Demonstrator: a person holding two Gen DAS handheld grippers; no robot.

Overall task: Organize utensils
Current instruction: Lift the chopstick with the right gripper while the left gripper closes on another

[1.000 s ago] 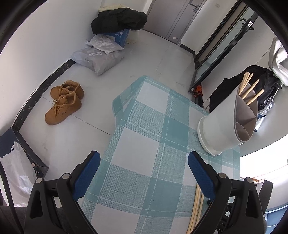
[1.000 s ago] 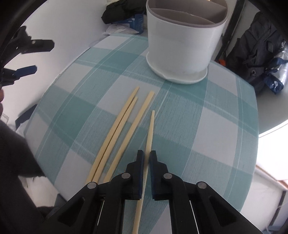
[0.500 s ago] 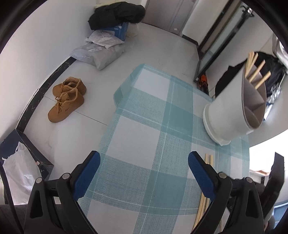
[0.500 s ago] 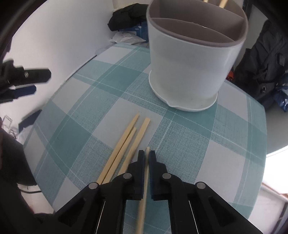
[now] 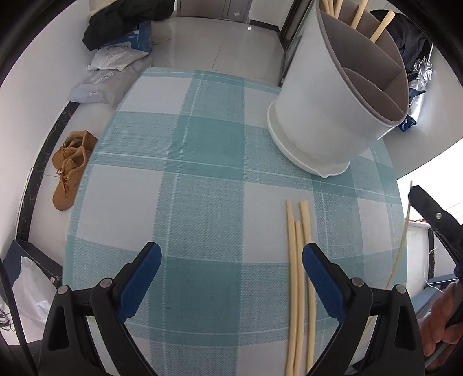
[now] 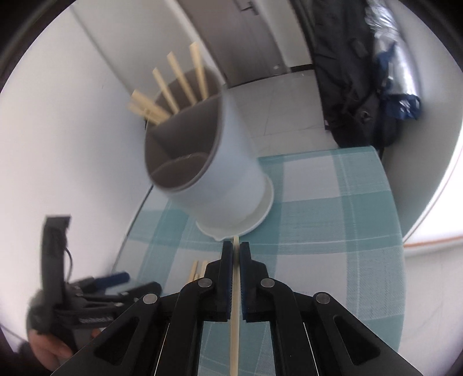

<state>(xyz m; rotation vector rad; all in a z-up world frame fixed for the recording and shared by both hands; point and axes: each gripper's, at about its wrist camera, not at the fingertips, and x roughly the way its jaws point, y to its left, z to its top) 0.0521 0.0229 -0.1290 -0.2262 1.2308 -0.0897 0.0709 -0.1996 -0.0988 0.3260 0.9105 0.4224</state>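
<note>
My right gripper (image 6: 235, 250) is shut on one pale wooden chopstick (image 6: 234, 303) and holds it above the table, its tip pointing at the foot of the white utensil holder (image 6: 222, 179). The holder has grey compartments; several chopsticks (image 6: 176, 84) stand in the far one. In the left wrist view the holder (image 5: 327, 115) stands at the far right, and three chopsticks (image 5: 298, 277) lie on the checked cloth beside my right finger. My left gripper (image 5: 231, 269) is open and empty, low over the cloth. The right gripper (image 5: 434, 219) and its chopstick show at that view's right edge.
The round table wears a teal and white checked cloth (image 5: 185, 185). On the floor to the left lie tan boots (image 5: 69, 167), grey bags (image 5: 101, 84) and a black coat (image 5: 127, 20). A black backpack (image 6: 347, 72) stands behind the table. A white wall is close on the left.
My right gripper has lifted the chopstick off the cloth and swung up toward the holder. My left gripper has moved in lower over the table, next to the three lying chopsticks.
</note>
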